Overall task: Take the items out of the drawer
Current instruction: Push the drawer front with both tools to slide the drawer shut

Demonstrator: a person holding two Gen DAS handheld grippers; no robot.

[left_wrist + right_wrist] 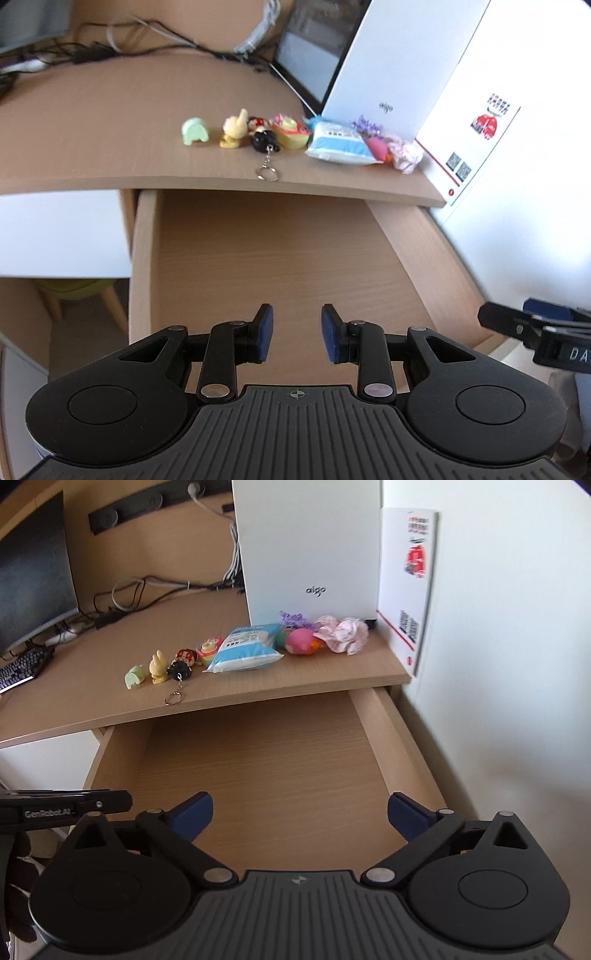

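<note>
The pulled-out light wood drawer (266, 254) shows only its bare floor in both views; nothing lies in the part that can be seen, though the stretch tucked under the worktop edge is hidden. Judging from that, the emptying looks finished or very close to it.

On the light wood worktop (92, 122) above the drawer a row of small things lies near the front edge: a pale green rounded eraser-like piece (194, 131), a yellow rabbit figurine (235, 129), a black and red doll keychain with a metal ring (263, 140), a pink and yellow toy block (290, 131), a blue and white soft tissue packet (338, 147), a pink rubber duck-like toy (376, 147), a purple frilly piece (366, 125) and a crumpled pink and white cloth (406, 151). These sit just in front of a white box marked "aigo" (388, 62), with a white printed card (476, 147) leaning beside it.

The left tool (297, 332) hovers over the near part of the drawer, its blue pads partly apart and holding nothing. The right tool (299, 816) is spread wide over the same area, also holding nothing.

What seems left is at most a check of the hidden rear of the drawer, and perhaps pushing it shut
</note>
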